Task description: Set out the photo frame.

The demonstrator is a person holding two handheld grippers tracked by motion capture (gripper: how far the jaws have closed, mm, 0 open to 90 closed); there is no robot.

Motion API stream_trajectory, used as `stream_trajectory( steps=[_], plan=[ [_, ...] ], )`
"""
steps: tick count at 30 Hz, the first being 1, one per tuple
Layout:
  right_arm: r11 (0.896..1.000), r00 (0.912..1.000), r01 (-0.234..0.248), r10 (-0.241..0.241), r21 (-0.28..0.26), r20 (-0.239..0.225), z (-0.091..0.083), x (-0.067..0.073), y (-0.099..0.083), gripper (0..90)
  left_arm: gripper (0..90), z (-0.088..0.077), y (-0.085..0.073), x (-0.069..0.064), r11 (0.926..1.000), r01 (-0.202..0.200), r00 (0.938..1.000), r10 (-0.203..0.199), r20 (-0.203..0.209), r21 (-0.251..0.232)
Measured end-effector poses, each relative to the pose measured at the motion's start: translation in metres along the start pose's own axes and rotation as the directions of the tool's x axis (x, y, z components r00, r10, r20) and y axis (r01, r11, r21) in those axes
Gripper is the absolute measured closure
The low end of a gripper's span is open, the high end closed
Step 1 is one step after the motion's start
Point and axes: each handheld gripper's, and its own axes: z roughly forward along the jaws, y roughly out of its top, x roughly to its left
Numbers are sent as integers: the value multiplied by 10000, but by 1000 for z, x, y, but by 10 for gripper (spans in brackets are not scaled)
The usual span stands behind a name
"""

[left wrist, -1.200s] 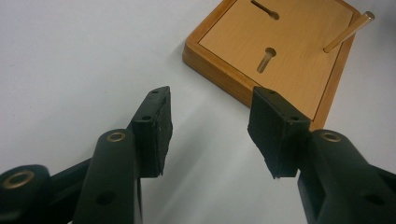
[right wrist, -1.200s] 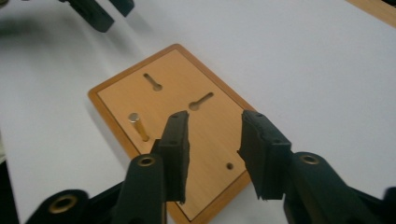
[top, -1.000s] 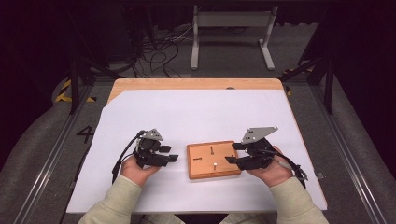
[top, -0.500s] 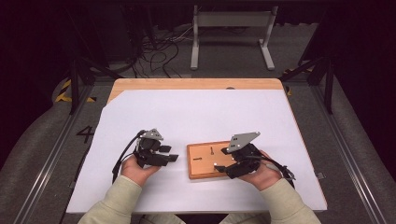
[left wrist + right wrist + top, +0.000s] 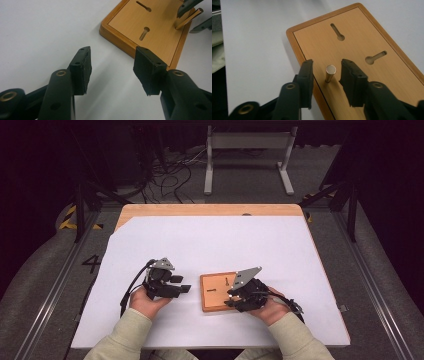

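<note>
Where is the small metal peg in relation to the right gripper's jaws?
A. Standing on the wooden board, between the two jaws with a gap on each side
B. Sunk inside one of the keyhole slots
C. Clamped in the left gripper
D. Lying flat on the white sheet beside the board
A: in the right gripper view the metal peg stands upright on the wooden board, inside the right gripper, with neither pad touching it.

Light's pretty even on the white table cover (image 5: 210,250), almost blown out, while the floor and everything around it drops off into near black. High view is soft and low-res, fine detail smears. Both gripper views are sharper, with soft shadows under the black jaws and the wooden board (image 5: 367,45); the metal pin (image 5: 330,72) catches a small glint.
</note>
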Motion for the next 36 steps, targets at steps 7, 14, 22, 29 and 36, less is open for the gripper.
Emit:
stream_trajectory(
  steps=[7,14,22,29,36],
  plan=[
    [9995,9992,251,-256,188,312,7,2,0,828,487,0,0,1,10000,-48,10000,48,-30,12],
    [9988,9982,373,-388,311,465,7,4,2,835,488,0,0,0,10000,-19,10000,19,-30,21],
    [9980,9947,485,-520,405,882,7,7,3,839,490,0,0,1,10000,-81,10000,81,-16,-2],
    [9970,9881,737,-759,217,1337,5,10,6,841,491,-1,0,1,10000,-34,10000,34,29,-44],
    [9958,9802,880,-822,-247,1800,2,12,6,842,489,0,0,1,10000,55,10000,-54,78,-75]
  ],
)
